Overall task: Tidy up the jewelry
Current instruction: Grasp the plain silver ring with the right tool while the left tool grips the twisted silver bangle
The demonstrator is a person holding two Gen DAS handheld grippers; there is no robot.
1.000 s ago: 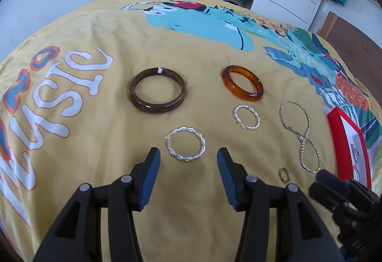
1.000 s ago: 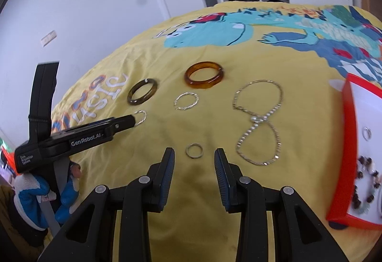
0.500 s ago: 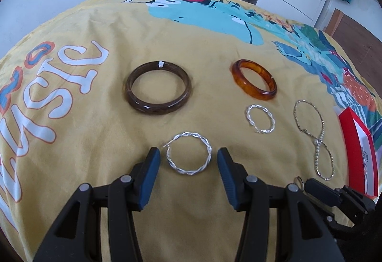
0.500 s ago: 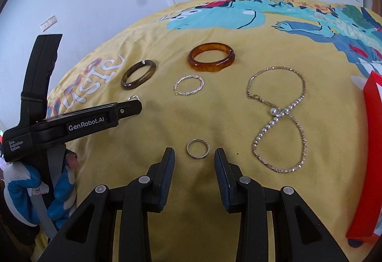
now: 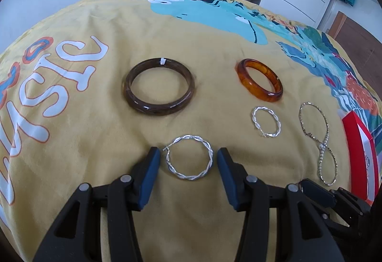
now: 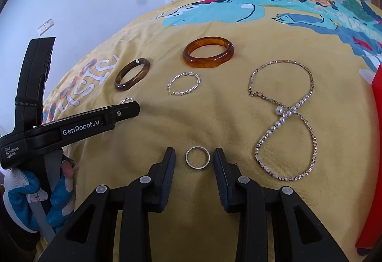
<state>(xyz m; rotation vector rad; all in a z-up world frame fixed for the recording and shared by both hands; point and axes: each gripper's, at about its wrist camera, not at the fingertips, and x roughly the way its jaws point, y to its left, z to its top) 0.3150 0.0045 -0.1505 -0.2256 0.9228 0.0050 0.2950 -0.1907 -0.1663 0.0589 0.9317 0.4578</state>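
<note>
Jewelry lies on a yellow printed bedspread [image 5: 100, 133]. My left gripper [image 5: 188, 159] is open, its jaws either side of a twisted silver hoop [image 5: 189, 157] without touching it. My right gripper [image 6: 193, 157] is open around a small plain silver ring [image 6: 197, 157]. Beyond lie a dark brown bangle [image 5: 158, 86] [image 6: 132, 74], an amber bangle [image 5: 259, 80] [image 6: 208, 52], a second twisted silver hoop [image 5: 265, 121] [image 6: 183, 83] and a chain necklace with pearls [image 5: 318, 142] [image 6: 285, 118] looped in a figure eight.
A red jewelry tray [image 5: 358, 149] [image 6: 374, 166] sits at the right edge of the bed. The left gripper's body [image 6: 71, 126] and a gloved hand [image 6: 35, 200] show at the left of the right wrist view. A wardrobe and doors stand beyond the bed.
Both grippers have moved forward and down. The left jaws now flank the twisted hoop; the right jaws now flank the small ring. Both stay open.
</note>
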